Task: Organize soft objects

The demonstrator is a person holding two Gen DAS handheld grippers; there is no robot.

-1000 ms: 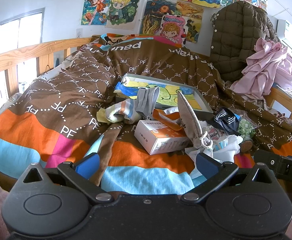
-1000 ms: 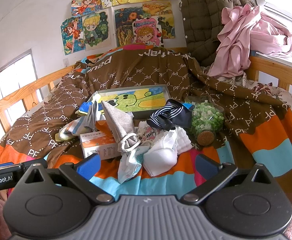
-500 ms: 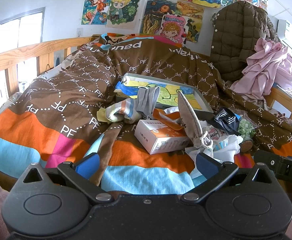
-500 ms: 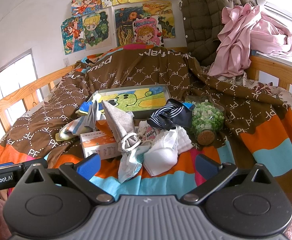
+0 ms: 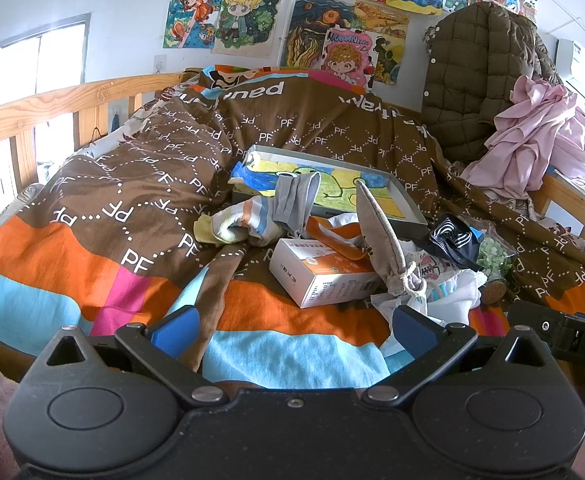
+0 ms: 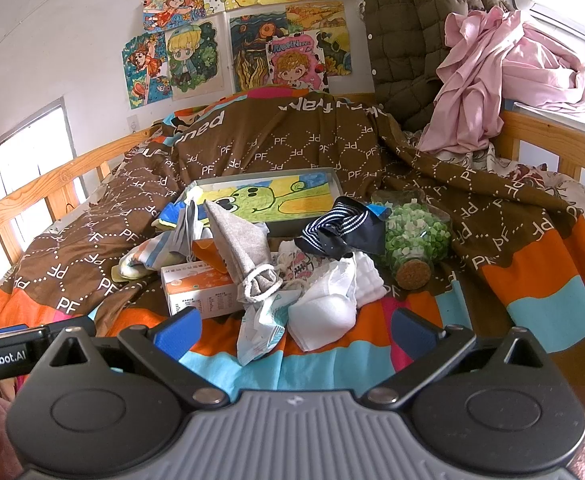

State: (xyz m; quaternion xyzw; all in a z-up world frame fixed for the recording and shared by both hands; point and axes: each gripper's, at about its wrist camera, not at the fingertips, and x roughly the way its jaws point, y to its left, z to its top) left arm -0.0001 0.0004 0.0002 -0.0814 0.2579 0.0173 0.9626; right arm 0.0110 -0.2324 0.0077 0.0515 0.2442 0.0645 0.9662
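Observation:
A heap of soft things lies on the bed quilt [image 5: 92, 208]: a grey drawstring pouch [image 5: 380, 236] [image 6: 244, 252], a grey sock [image 5: 292, 200], a striped towel roll [image 5: 236, 224], a navy striped cloth [image 6: 340, 228] [image 5: 452, 236] and white cloths [image 6: 328, 304]. An orange and white box [image 5: 324, 276] [image 6: 200, 284] sits among them. My left gripper [image 5: 292, 330] is open and empty, at the near bed edge in front of the box. My right gripper [image 6: 294, 332] is open and empty, just short of the white cloths.
A shallow grey tray with a frog drawing [image 5: 332, 184] [image 6: 276, 196] lies behind the heap. A corked jar of green bits [image 6: 416, 236] lies at the right. A brown quilted coat [image 6: 404, 40] and pink clothes [image 6: 500, 76] hang on the wooden rail [image 5: 52, 104].

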